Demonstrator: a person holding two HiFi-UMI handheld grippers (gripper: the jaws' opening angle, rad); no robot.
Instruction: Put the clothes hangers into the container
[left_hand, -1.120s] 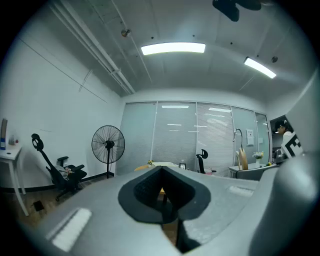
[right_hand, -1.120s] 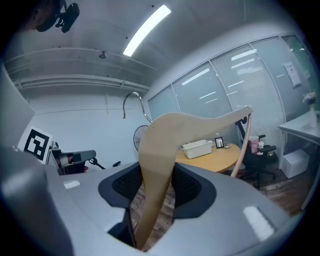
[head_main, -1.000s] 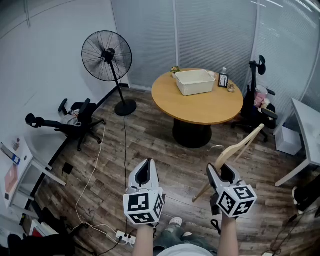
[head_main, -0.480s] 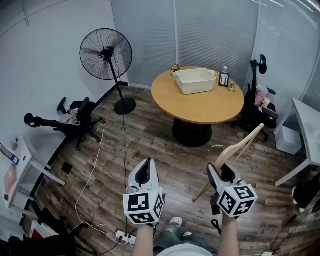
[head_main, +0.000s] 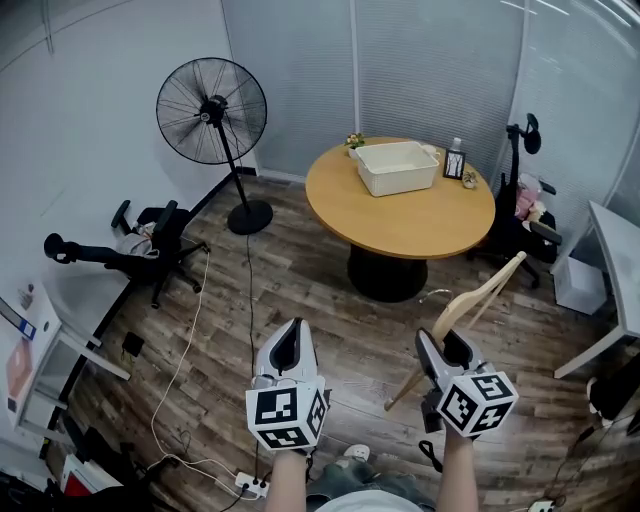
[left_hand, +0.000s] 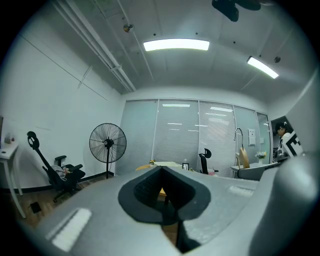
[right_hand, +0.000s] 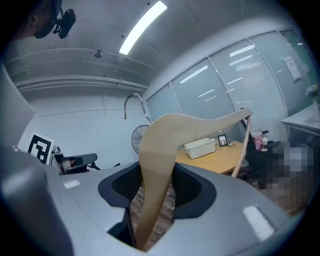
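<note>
A light wooden clothes hanger (head_main: 468, 308) with a metal hook (right_hand: 134, 104) sticks up from my right gripper (head_main: 446, 348), whose jaws are shut on its arm (right_hand: 156, 185). My left gripper (head_main: 288, 345) is shut with nothing in it, low at the left of the head view. The white rectangular container (head_main: 397, 165) stands on the far side of the round wooden table (head_main: 400, 212), well ahead of both grippers. In the right gripper view the container (right_hand: 201, 147) shows beyond the hanger.
A standing fan (head_main: 212, 110) is at the back left, an office chair (head_main: 140, 240) lies near the left wall, and another chair (head_main: 520, 205) is right of the table. A framed photo (head_main: 455, 164) and small items sit by the container. Cables (head_main: 185, 350) cross the wooden floor.
The view has shifted slightly; the table and fan sit a little lower and more to the right in frame. Both grippers keep their places and the hanger stays gripped.
</note>
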